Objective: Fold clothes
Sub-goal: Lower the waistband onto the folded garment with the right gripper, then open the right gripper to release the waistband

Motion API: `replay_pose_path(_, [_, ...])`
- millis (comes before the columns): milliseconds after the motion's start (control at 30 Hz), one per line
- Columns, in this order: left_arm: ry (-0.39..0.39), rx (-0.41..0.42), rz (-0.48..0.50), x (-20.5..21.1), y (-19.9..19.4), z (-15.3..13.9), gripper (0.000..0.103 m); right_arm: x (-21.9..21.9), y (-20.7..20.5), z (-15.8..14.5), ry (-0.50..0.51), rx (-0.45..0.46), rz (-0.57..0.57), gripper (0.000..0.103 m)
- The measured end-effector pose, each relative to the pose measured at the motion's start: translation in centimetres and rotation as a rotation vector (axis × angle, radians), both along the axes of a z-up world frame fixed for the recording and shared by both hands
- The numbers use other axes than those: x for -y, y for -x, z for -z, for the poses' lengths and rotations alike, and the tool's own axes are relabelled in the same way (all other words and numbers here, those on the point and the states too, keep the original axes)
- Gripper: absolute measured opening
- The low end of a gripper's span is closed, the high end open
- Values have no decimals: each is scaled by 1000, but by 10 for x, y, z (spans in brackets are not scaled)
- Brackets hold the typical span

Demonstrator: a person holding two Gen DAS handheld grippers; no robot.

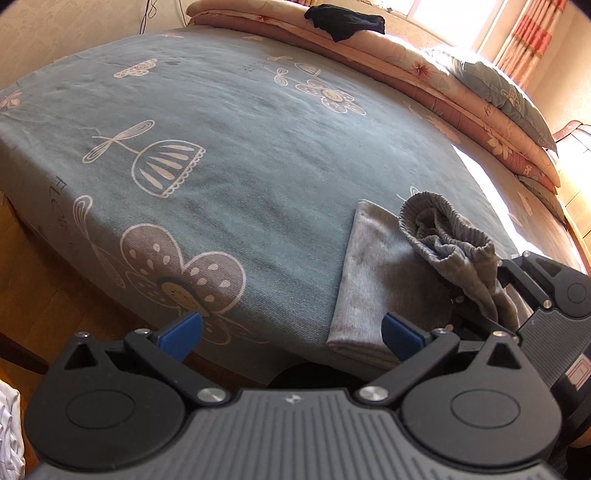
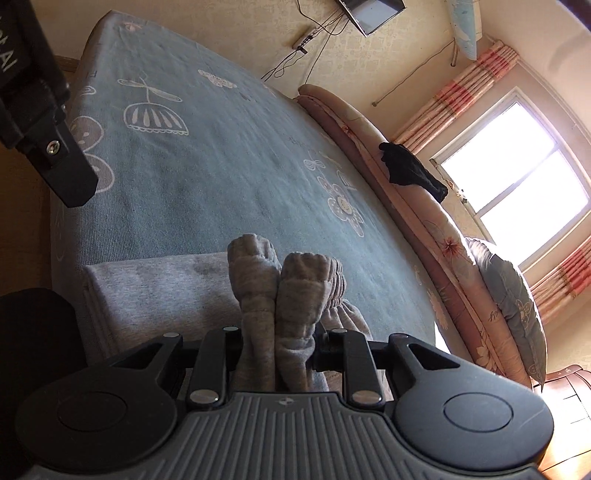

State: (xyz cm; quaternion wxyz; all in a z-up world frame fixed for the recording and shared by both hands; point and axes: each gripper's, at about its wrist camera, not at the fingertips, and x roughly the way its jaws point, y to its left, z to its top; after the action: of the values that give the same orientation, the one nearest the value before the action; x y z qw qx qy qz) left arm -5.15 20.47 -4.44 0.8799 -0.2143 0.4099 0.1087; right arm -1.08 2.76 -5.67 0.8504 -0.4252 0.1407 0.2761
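Observation:
A grey garment (image 1: 373, 280) lies partly folded flat at the near edge of the bed. Its ribbed waistband end (image 1: 447, 236) is bunched and lifted off the flat part. My right gripper (image 2: 277, 343) is shut on that bunched grey fabric (image 2: 280, 291), which sticks up between its jaws. The same gripper shows at the right edge of the left wrist view (image 1: 476, 299). My left gripper (image 1: 291, 332) hangs open over the bed's near edge, just left of the folded part. Its blue pads (image 1: 184, 330) hold nothing.
The bed carries a blue-grey sheet (image 1: 240, 147) with flower prints. Folded pink quilts (image 1: 424, 74) and a pillow (image 1: 506, 96) line the far side, with a black garment (image 1: 343, 20) on top. Wooden floor (image 1: 44, 295) lies to the left. A bright window (image 2: 517, 177) faces the bed.

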Motion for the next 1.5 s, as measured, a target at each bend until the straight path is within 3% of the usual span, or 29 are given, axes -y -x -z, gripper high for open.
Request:
replay_pose_path(233, [14, 9, -13, -8, 3, 3, 102, -17, 14, 6, 45, 107, -55, 27])
replay_pose_path(400, [17, -12, -31, -13, 7, 8, 102, -29, 22, 50, 167, 86, -141, 27])
replay_pose_path(567, [23, -28, -40, -17, 9, 13, 102, -31, 28, 65, 221, 67, -176, 27])
replay_pose_path(800, [25, -13, -38, -18, 7, 12, 102, -34, 31, 43, 154, 98, -151, 27])
replay_pose_path(933, [24, -20, -40, -18, 7, 13, 102, -41, 31, 61, 204, 100, -174, 27])
replay_pose_path(1033, [22, -30, -42, -17, 9, 14, 102, -42, 38, 80, 265, 116, -197, 34])
replay_pose_path(1100, [18, -37, -46, -18, 9, 14, 102, -39, 42, 77, 268, 122, -207, 41])
replay_pose_path(1200, [16, -30, -49, -18, 8, 11, 102, -28, 43, 52, 211, 19, -220, 51])
replay_pose_path(1267, [23, -8, -31, -17, 5, 6, 102, -16, 42, 32, 160, -72, -235, 71])
replay_pose_path(1400, [31, 50, 44, -5, -10, -8, 102, 17, 38, -2, 63, -231, -241, 72])
replay_pose_path(1500, [55, 100, 141, 13, -31, -19, 102, 52, 25, -19, -19, -302, -148, 75])
